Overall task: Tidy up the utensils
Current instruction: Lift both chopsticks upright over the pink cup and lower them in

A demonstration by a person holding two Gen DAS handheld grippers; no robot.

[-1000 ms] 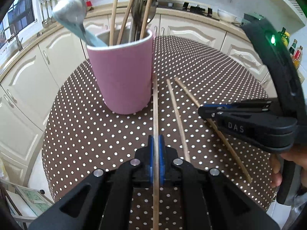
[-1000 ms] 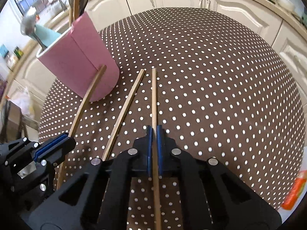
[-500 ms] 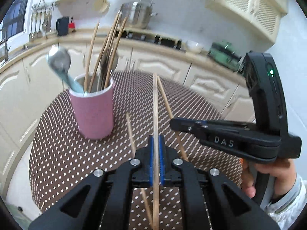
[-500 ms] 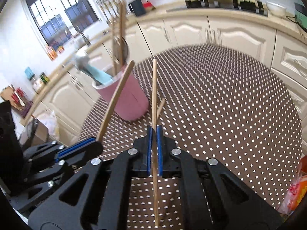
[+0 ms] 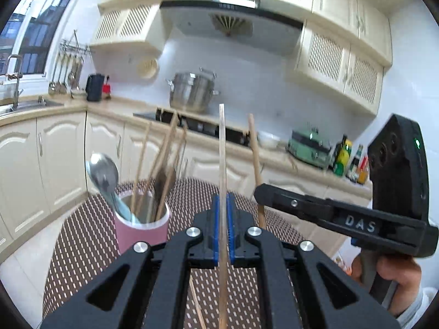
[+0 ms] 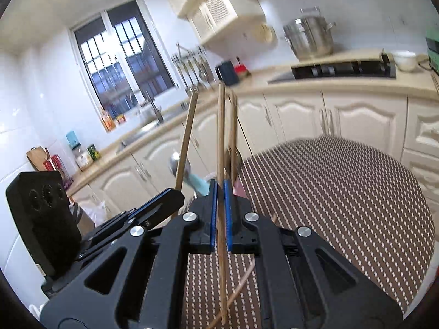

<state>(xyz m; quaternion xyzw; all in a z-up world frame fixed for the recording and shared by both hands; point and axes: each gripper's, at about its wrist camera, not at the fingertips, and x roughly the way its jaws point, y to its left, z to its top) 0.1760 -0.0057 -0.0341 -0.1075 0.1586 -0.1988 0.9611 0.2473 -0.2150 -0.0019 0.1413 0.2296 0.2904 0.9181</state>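
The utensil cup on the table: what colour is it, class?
Pink; the cup shows best in the left wrist view.

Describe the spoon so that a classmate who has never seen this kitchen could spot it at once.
Find the round table with the dotted brown cloth, then the pink cup standing on it. The spoon leans out of the cup's left side: a shiny metal bowl on a pale blue handle, unlike the thin wooden chopsticks beside it.

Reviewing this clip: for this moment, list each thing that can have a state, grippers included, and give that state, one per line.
left gripper: shut on a chopstick, held upright
right gripper: shut on another chopstick, held upright
pink cup: upright on the table, holding spoon and chopsticks
third chopstick: lying on the table
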